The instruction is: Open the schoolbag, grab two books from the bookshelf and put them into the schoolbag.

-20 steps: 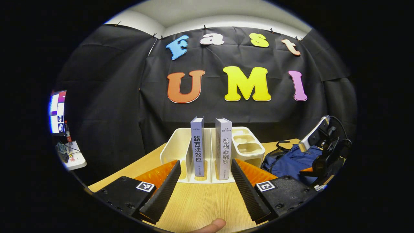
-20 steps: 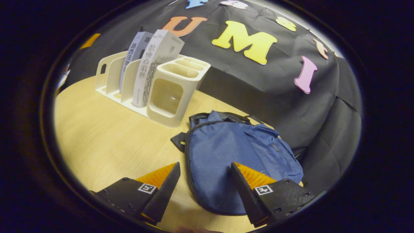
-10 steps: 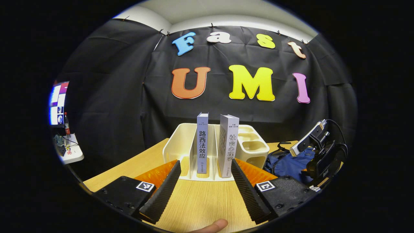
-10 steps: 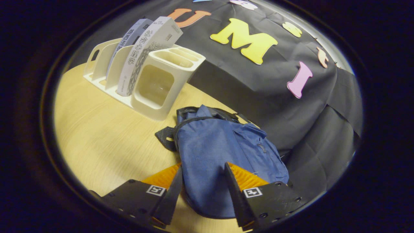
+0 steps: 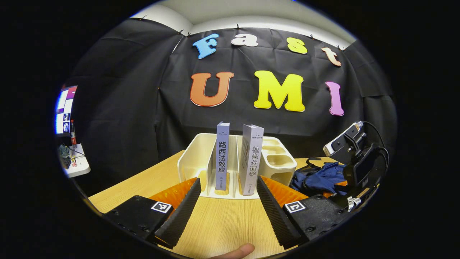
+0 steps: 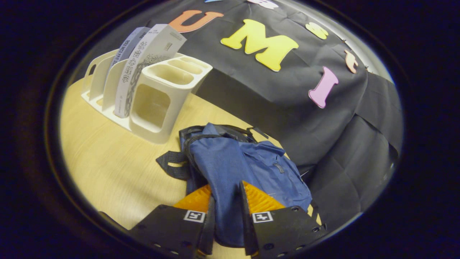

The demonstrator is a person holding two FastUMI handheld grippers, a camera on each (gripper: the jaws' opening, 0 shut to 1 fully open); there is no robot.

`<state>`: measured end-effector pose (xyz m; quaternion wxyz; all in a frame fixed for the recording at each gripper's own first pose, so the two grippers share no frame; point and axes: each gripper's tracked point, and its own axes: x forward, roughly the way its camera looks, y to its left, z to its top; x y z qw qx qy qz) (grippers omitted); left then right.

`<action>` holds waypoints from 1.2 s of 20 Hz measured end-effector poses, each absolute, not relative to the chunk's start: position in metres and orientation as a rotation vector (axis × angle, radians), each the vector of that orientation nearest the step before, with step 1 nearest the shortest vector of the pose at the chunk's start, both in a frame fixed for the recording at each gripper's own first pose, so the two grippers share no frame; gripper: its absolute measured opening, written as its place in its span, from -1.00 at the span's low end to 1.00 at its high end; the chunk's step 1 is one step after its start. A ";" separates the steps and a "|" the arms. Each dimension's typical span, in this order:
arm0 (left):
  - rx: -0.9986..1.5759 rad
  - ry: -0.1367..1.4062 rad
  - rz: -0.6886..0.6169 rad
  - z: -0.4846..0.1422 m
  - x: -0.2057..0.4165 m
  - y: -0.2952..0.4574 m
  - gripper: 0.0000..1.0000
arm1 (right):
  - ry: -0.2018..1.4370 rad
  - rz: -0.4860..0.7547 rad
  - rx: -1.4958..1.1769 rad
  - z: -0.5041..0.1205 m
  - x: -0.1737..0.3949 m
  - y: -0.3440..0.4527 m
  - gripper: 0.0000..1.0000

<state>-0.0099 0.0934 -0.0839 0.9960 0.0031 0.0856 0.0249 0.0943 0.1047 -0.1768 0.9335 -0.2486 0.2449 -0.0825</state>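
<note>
- The right gripper (image 6: 227, 212) has its fingers pinched on a fold of the blue schoolbag (image 6: 233, 162), which lies on the wooden table (image 6: 107, 169) just beside the white bookshelf (image 6: 158, 104).
- The step in hand looks like opening the bag; lifting the cloth gently should help to free the flap without dragging the bag.
- The left gripper (image 5: 226, 201) hangs with jaws spread wide, empty, facing two upright books (image 5: 235, 158) in the shelf slots.

Both views low, sharing bookshelf (image 5: 237, 165)
</note>
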 end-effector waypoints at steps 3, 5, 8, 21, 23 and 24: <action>0.000 0.183 0.046 -0.088 -0.006 0.094 0.96 | 0.503 -0.124 -0.468 -0.167 0.096 0.103 -0.78; 0.009 0.186 0.050 -0.086 -0.003 0.096 0.96 | 0.523 -0.118 -0.404 -0.159 0.099 0.093 -0.77; 0.012 0.179 0.052 -0.078 0.001 0.095 0.96 | 0.510 -0.096 -0.317 -0.134 0.106 0.079 -0.98; -0.012 0.193 -0.018 -0.040 0.047 0.060 0.97 | 0.364 -0.079 -0.212 -0.020 0.134 -0.014 -0.98; -0.003 0.208 -0.021 -0.038 0.059 0.055 0.96 | 0.341 -0.081 -0.207 -0.007 0.136 -0.027 -0.98; 0.002 0.217 -0.022 -0.036 0.065 0.052 1.00 | 0.334 -0.079 -0.197 -0.004 0.137 -0.034 -0.98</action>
